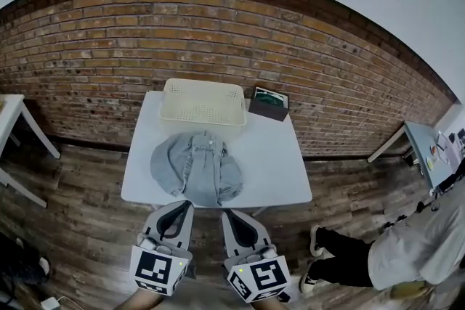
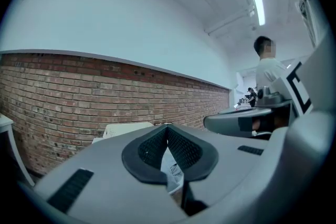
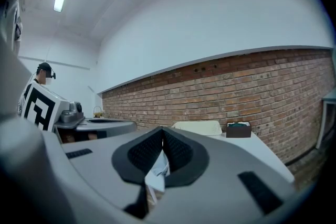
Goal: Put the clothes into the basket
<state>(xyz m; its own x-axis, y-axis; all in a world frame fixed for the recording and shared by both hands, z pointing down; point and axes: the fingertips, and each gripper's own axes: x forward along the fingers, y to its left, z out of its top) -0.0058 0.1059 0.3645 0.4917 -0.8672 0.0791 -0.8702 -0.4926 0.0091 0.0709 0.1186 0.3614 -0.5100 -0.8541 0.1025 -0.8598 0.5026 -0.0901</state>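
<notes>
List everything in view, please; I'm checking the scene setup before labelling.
table: 1, white, centre, against the brick wall
basket: 1, cream, table's far edge
box: 1, dark, green inside, right of basket
shirt: 1, grey-blue, crumpled, table's near half
side table: 1, white, far left
desk: 1, pale, far right
bystander: 1, white top, lower right
left hand-held gripper: 1, grey, shut, empty
right hand-held gripper: 1, grey, shut, empty

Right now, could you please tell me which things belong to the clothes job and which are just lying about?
Belongs to the job: grey shirt, cream basket, left gripper and right gripper, both shut.
Just lying about: dark box beside the basket, side table at left.
</notes>
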